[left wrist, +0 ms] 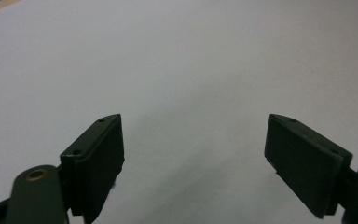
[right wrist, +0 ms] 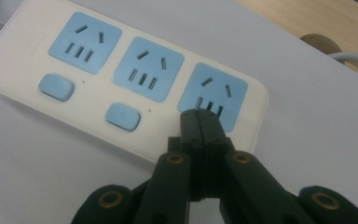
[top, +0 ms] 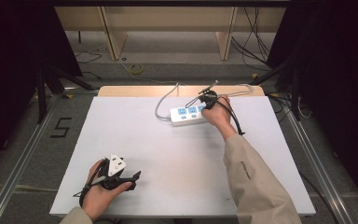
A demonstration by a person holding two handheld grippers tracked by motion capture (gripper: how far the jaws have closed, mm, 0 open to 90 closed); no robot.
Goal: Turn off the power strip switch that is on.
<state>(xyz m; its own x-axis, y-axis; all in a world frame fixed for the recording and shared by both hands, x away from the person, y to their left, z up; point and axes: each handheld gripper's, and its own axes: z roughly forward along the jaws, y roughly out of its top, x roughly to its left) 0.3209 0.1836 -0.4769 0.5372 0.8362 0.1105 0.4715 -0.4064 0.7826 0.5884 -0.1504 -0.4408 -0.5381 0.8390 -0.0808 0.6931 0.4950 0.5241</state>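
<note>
Closed right gripper (right wrist: 199,116), tips over power strip (right wrist: 121,84)

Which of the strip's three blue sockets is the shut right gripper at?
The end socket, farthest from the cord; the right gripper has its tips over its lower edge.

Surface (top: 168,154): white sheet over a wood top, wood strip exposed at far edge. On it: white power strip (top: 189,115) w/ three blue sockets, far centre-right; its grey cable (top: 164,103) loops off toward the far edge.
</note>
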